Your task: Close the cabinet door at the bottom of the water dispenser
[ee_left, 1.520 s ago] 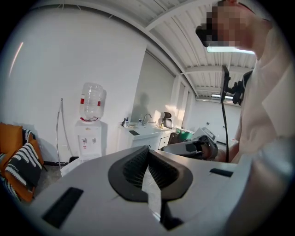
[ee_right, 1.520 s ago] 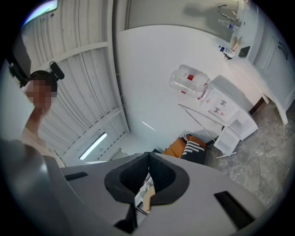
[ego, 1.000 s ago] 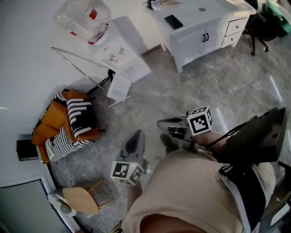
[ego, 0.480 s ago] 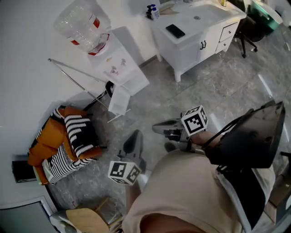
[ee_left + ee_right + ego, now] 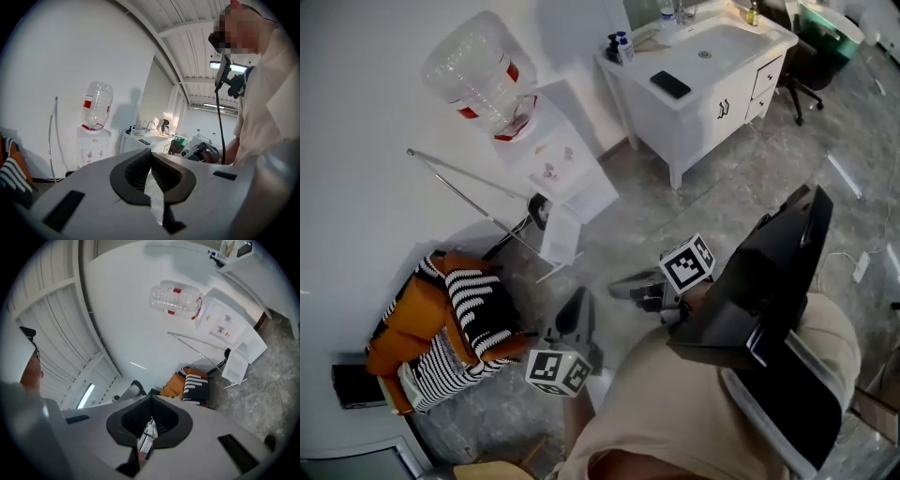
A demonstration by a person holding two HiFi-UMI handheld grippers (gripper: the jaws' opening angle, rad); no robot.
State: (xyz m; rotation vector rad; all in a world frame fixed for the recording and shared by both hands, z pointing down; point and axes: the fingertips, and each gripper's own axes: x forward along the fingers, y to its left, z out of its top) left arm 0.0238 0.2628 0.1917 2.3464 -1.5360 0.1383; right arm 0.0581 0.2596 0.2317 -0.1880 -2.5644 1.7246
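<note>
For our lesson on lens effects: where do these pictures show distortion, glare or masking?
Both gripper views: fisheye, black rounded corners; left gripper view: ceiling beams bowed, mosaic patch over the person; head view: water dispenser leans, floor shows pale streaks.

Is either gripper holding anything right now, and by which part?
Nothing is held: the grey left gripper and grey right gripper both have jaws shut, empty.

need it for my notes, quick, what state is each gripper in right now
Left gripper: closed, holding nothing.
Right gripper: closed, holding nothing.
</note>
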